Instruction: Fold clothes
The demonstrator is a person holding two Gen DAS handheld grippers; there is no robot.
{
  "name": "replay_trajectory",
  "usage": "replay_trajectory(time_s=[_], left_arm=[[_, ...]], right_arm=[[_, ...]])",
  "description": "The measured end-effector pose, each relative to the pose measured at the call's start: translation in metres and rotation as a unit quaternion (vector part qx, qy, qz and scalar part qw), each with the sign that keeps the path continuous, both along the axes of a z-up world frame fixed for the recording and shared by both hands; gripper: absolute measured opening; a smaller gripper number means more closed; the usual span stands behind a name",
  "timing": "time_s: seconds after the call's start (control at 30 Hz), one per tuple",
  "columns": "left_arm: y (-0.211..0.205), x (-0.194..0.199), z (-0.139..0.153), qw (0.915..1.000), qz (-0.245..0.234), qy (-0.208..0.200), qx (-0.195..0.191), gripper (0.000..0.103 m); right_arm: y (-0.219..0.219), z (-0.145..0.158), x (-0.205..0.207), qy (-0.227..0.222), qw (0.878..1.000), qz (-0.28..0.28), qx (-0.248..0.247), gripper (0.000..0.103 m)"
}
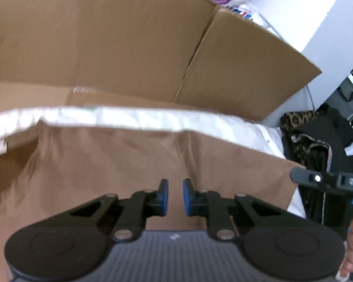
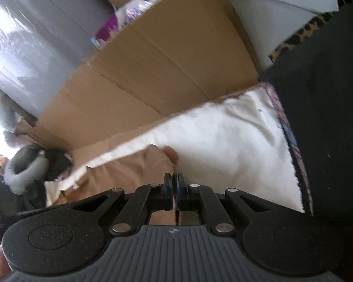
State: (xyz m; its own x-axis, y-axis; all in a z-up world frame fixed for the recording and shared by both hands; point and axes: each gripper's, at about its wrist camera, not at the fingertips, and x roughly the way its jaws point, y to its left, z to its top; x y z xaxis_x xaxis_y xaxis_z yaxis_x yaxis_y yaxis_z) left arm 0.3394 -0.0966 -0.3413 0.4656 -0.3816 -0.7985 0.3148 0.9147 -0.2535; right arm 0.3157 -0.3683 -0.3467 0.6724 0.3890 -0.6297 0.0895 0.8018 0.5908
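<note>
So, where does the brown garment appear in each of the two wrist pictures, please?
Left wrist view: the brown garment fills the middle and lower left, spread on the white sheet, just beyond the left gripper.
Right wrist view: it lies at lower centre-left, its edge pinched in the shut jaws of the right gripper.
Shared landmark: the cardboard box wall stands behind the sheet in both views.

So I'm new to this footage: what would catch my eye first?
A tan garment spread on a white sheet, with a big cardboard box standing behind. The right gripper is pinched shut on the garment's edge; the left gripper hovers over it, jaws slightly apart.
</note>
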Motion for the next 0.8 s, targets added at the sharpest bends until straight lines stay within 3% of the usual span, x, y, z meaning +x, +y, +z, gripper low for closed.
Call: replay_trajectory(time_s=[0.13, 0.27, 0.37, 0.8], left_arm=[[-0.013, 0.023, -0.001, 0.9998, -0.012, -0.002, 0.018, 0.014], [-0.024, 0.047, -0.013, 0.9996, -0.006, 0.002, 0.028, 0.003], [-0.037, 0.059, -0.021, 0.9986, -0.022, -0.011, 0.047, 0.0], [-0.066, 0.086, -0.06, 0.9941, -0.042, 0.007, 0.1, 0.0]], right_arm=[[0.004, 0.012, 0.002, -0.008, 1.0, 0.007, 0.014, 0.0], [0.004, 0.016, 0.002, -0.011, 0.999, 0.002, 0.034, 0.0], [0.004, 0.018, 0.002, -0.012, 0.999, -0.001, 0.038, 0.0], [0.008, 0.023, 0.005, -0.021, 0.998, 0.002, 0.053, 0.0]])
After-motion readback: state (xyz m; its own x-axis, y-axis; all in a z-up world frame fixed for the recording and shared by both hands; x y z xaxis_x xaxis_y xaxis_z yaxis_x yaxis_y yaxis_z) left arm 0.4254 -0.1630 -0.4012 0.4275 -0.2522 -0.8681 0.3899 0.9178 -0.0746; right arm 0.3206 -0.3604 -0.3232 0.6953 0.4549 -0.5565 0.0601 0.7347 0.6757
